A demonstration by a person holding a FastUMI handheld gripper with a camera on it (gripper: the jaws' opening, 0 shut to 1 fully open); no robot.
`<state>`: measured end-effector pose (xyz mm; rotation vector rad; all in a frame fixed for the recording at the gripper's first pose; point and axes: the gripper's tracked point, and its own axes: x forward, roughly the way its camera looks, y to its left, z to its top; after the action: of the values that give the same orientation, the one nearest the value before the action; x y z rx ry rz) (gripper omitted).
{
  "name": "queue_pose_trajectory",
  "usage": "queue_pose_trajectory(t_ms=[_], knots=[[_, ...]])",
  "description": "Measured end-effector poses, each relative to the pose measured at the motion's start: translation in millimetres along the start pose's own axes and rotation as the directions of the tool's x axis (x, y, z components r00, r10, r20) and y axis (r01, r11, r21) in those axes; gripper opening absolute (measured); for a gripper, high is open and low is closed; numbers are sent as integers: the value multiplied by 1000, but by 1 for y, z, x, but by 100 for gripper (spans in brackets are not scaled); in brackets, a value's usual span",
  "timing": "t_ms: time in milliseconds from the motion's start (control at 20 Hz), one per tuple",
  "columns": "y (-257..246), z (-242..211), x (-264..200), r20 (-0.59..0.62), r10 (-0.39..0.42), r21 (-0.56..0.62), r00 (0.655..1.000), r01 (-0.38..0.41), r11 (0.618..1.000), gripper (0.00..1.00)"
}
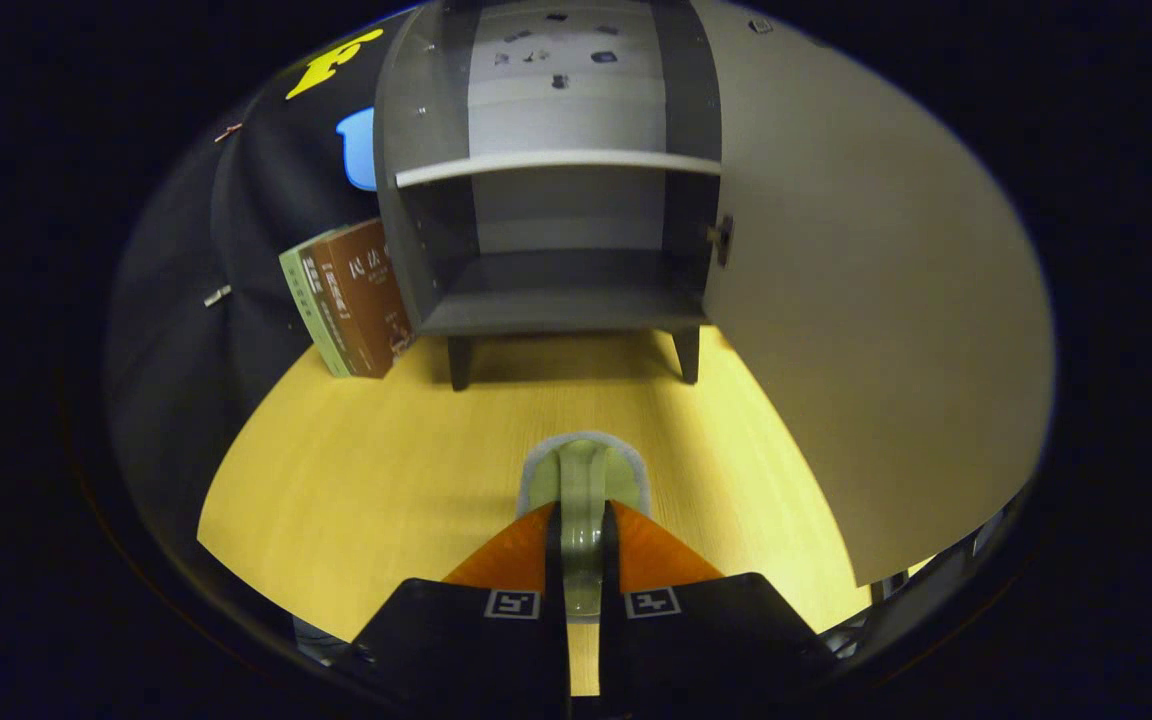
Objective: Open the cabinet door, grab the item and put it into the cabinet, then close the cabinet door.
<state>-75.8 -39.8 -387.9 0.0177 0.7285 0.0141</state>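
Gripper view: the orange-fingered gripper [582,540] is closed on a pale green ceramic cup [584,480], both fingers pinching its handle for carriage. At 12 o'clock, the grey wooden cabinet [556,300] stands ready, its door [866,330] swung open at 2 o'clock.

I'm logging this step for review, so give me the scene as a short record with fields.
gripper: fingers shut on the green cup
held item: green cup, clamped by its handle, held above the table
cabinet: grey, standing on short legs, straight ahead of the fingers
cabinet door: swung wide open on the right
shelf: one, bare
books: leaning against the cabinet's left side
table: yellow wood
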Motion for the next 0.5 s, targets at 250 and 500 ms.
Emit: queue_pose_trajectory(t_ms=[250,500], knots=[[11,97,-35,110,17,18,994,-19,1000,16],[22,206,-52,232,39,26,972,-46,999,16]])
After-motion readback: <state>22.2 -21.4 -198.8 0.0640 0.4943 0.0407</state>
